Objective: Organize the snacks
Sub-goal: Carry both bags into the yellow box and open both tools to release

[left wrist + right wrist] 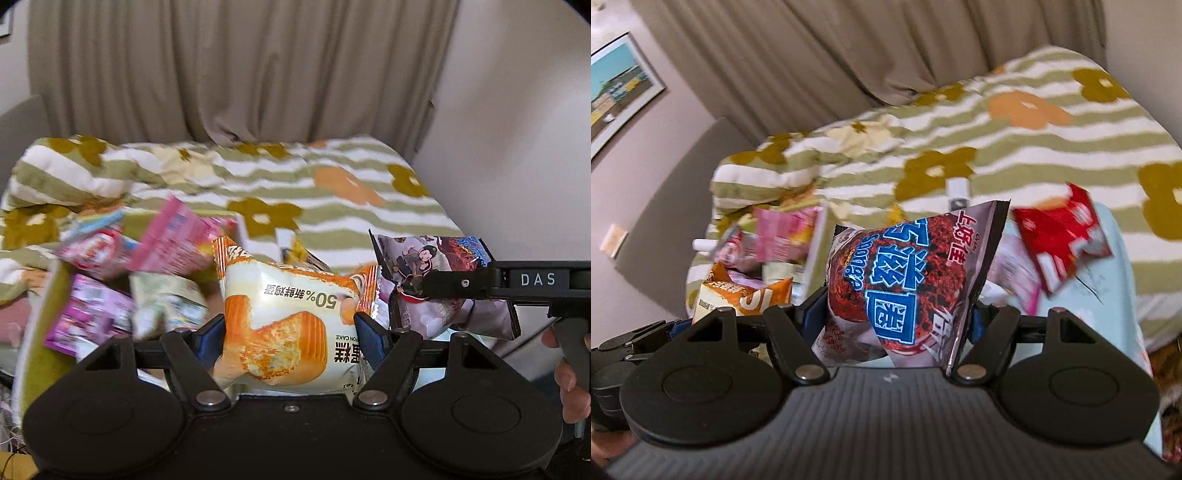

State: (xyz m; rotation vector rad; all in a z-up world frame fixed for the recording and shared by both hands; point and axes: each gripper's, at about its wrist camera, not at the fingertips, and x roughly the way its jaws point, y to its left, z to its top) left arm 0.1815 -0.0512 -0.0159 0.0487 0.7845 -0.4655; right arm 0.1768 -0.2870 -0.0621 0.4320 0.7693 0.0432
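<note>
While clamped between left fingers (218,332), orange cake packet (284,325), upside down

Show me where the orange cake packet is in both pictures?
Left wrist view: the orange cake packet sits bottom centre, clamped in the left gripper.
Right wrist view: it pokes up at the lower left edge, partly hidden.
Shared landmark: the striped flower blanket behind it.

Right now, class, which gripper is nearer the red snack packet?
Right. The red snack packet lies just beyond the right gripper, on its right; the left gripper sits on the far side.
</note>
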